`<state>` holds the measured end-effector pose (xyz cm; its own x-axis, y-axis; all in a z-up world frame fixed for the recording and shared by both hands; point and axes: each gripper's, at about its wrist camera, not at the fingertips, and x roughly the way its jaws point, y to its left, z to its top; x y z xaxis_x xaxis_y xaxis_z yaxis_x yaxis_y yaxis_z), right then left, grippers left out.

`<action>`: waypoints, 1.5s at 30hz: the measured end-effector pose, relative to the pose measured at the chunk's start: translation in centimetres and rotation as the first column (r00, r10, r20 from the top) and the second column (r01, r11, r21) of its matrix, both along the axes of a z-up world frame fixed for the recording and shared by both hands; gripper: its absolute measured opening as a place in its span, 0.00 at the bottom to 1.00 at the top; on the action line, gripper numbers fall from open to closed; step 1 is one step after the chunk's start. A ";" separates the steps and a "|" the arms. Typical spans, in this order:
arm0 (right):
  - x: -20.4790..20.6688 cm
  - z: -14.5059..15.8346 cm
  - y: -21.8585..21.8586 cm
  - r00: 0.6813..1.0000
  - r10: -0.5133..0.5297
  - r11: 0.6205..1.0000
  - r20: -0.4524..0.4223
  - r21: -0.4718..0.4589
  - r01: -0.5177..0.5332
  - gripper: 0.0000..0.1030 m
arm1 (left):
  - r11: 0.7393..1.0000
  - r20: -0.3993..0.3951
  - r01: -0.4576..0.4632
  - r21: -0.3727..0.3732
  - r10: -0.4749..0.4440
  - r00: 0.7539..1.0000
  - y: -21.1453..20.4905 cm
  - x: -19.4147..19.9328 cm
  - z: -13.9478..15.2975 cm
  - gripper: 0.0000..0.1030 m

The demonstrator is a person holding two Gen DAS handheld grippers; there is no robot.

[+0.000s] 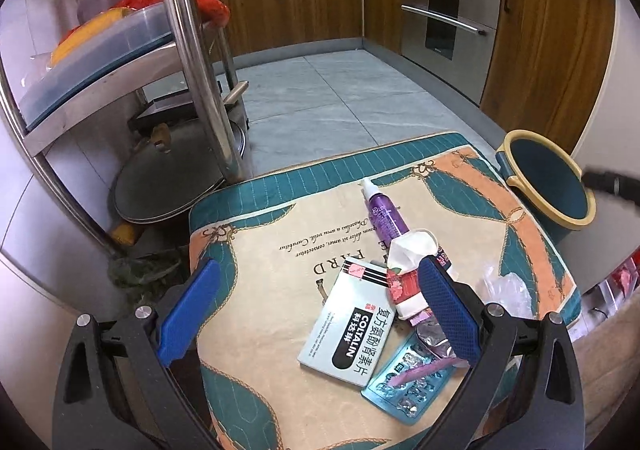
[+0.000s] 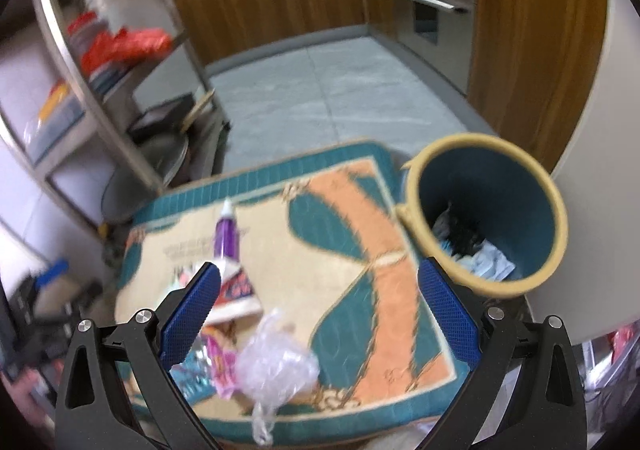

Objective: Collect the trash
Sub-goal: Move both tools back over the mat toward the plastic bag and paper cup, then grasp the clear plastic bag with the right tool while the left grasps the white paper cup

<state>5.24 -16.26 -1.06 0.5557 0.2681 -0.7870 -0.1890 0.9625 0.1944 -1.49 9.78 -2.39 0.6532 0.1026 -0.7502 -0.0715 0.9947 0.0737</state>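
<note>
Right gripper (image 2: 319, 304) view alone: trash inside bin (image 2: 558, 218).

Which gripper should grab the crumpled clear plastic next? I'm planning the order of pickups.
Right, probably. The right gripper is open with the plastic just ahead between its fingers, and the bin is close on its right. The left gripper is open over the medicine box.

On the cushion (image 1: 280, 370) a medicine box (image 1: 346, 324) lies left of a blister pack (image 1: 404, 382), a tube (image 1: 382, 212) behind them, crumpled plastic (image 2: 276, 366) at right, and the bin (image 2: 492, 186) beyond the cushion's right edge.
</note>
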 end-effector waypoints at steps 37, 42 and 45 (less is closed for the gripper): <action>2.5 -6.4 2.8 0.979 0.103 0.993 -0.177 -0.047 -0.112 0.21 | 0.998 -0.134 0.058 -0.039 -0.063 0.989 -3.3 5.9 -5.5 0.94; 3.0 -6.4 1.8 0.980 0.091 0.995 -0.179 -0.031 -0.098 0.21 | 0.991 -0.186 0.113 -0.064 -0.123 0.975 -5.4 7.2 -7.4 0.94; 3.1 -6.5 1.5 0.979 0.090 0.995 -0.182 -0.023 -0.096 0.21 | 0.988 -0.218 0.138 -0.075 -0.151 0.964 -6.5 7.9 -8.4 0.94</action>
<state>8.29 -14.80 -7.58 0.3778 0.2857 -0.8807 -0.2428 0.9485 0.2035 6.38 3.26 -10.81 0.4740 -0.0293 -0.8800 0.0849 0.9963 0.0126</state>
